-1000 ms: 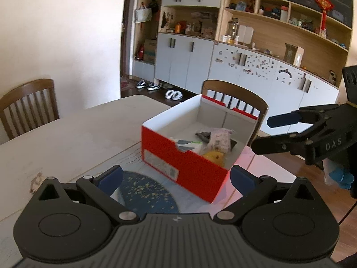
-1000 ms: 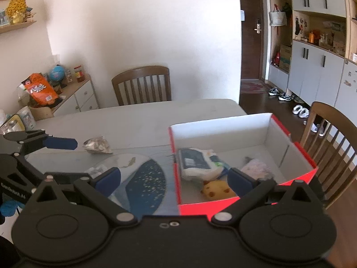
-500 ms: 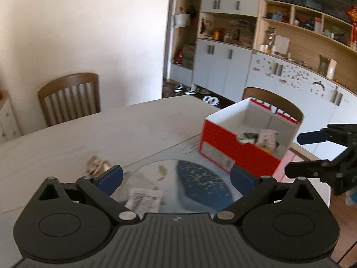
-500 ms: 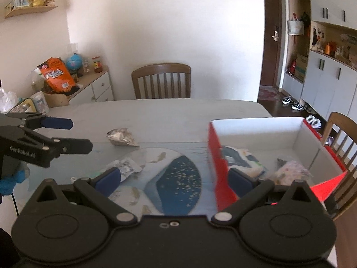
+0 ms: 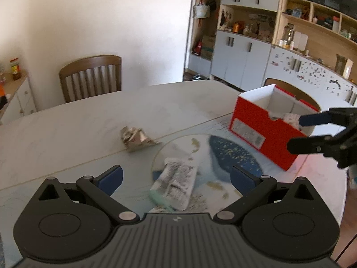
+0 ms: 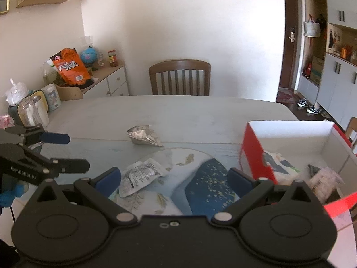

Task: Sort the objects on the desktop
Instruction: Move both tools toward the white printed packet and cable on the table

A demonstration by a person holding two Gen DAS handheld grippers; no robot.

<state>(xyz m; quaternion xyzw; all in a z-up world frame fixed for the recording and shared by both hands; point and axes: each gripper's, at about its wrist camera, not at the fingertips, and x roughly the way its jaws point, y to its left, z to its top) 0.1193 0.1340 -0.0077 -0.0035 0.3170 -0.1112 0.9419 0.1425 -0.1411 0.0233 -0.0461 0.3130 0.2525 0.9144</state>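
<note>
A flat silver printed packet (image 5: 176,184) lies on the blue and white mat, just ahead of my open, empty left gripper (image 5: 176,178); it also shows in the right wrist view (image 6: 138,175). A crumpled foil wrapper (image 5: 138,139) lies farther back on the table (image 6: 144,135). A red box with a white inside (image 5: 265,134) stands at the right and holds several packets (image 6: 279,167). My right gripper (image 6: 174,179) is open and empty over the mat, beside the box's left end. Each gripper shows in the other's view: the right one (image 5: 305,131) and the left one (image 6: 73,151).
The pale table (image 6: 178,114) has wooden chairs at its far side (image 6: 179,77) and behind the box. A side cabinet at the left holds jars and an orange snack bag (image 6: 70,65). Cupboards and shelves line the right wall (image 5: 245,58).
Both grippers have swung left, away from the box and toward the mat. The flat packet and the foil wrapper have come into view in front of them. Both stay open.
</note>
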